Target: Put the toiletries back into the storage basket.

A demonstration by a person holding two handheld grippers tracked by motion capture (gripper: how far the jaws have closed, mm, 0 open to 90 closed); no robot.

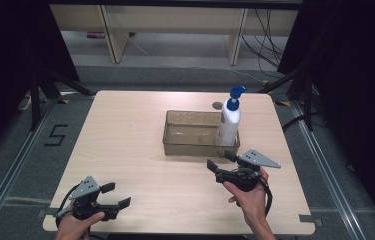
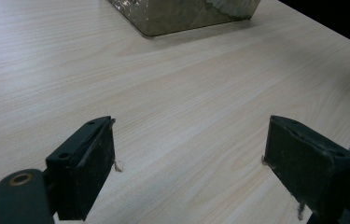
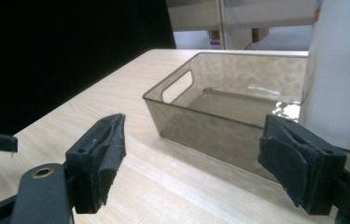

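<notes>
Both tongs are hovering with jaws spread and empty, the left gripper (image 1: 115, 195) at the table's (image 1: 140, 150) near corner, the right gripper (image 1: 220, 160) just before the clear bin (image 1: 190, 135) holding the pump bottle (image 1: 230, 124) upright.

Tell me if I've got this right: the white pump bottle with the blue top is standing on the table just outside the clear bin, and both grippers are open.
Not quite. The pump bottle stands inside the clear bin, at its right end, as the high view shows. Both grippers are indeed open.

bins: 1 clear bin (image 1: 201, 134) | bottles: 1 pump bottle (image 1: 229, 122) | claws: 2, left claw (image 1: 114, 195), right claw (image 1: 220, 160) | tables: 1 table (image 1: 140, 150)
</notes>
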